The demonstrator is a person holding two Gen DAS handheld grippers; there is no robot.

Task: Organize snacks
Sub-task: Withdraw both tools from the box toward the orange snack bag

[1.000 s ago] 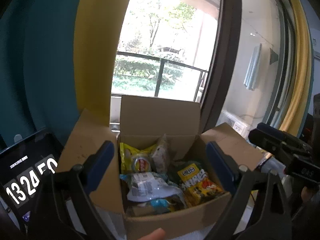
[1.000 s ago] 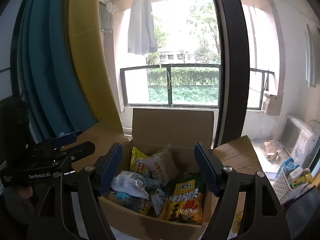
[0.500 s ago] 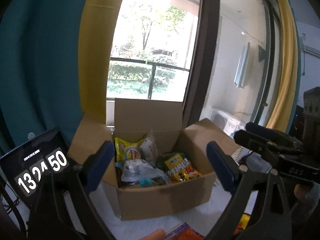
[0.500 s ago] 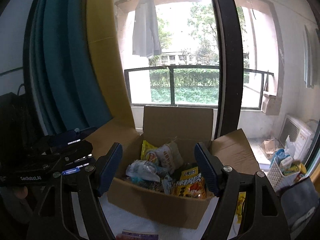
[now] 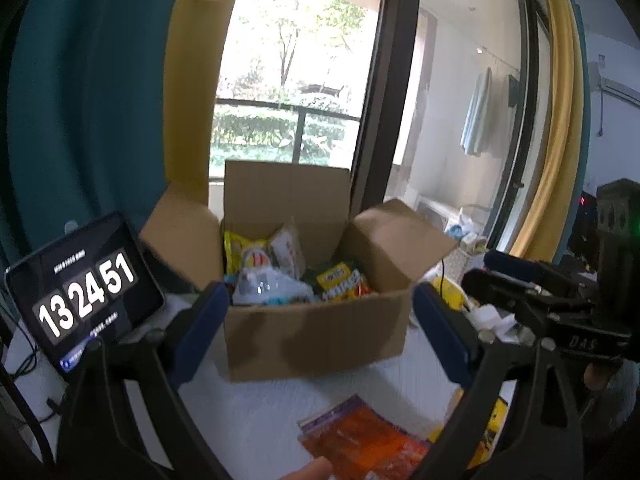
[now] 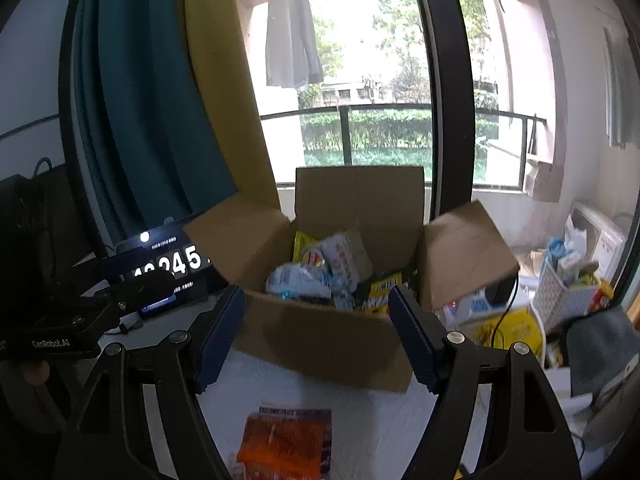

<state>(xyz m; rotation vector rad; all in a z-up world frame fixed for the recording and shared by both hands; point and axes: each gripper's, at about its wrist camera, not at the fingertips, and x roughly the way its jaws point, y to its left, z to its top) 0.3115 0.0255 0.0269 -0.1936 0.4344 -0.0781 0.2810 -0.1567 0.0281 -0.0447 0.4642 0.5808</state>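
— Both grippers stood wide and empty: left gripper (image 5: 320, 328), right gripper (image 6: 316, 336), each facing the cardboard box (image 5: 316, 340) near the tabletop's far edge.

— Where were the snacks?

— Most sat packed in the box. One orange packet (image 6: 286, 442) lay flat on the white tabletop (image 6: 376, 412) at the near edge, in front of the box.

— What looked risky?

— The packet lay flat and slick, so I'd judge fingers could skid over it. The side flaps (image 6: 468, 252) splayed outward and could snag a gripper reaching in.
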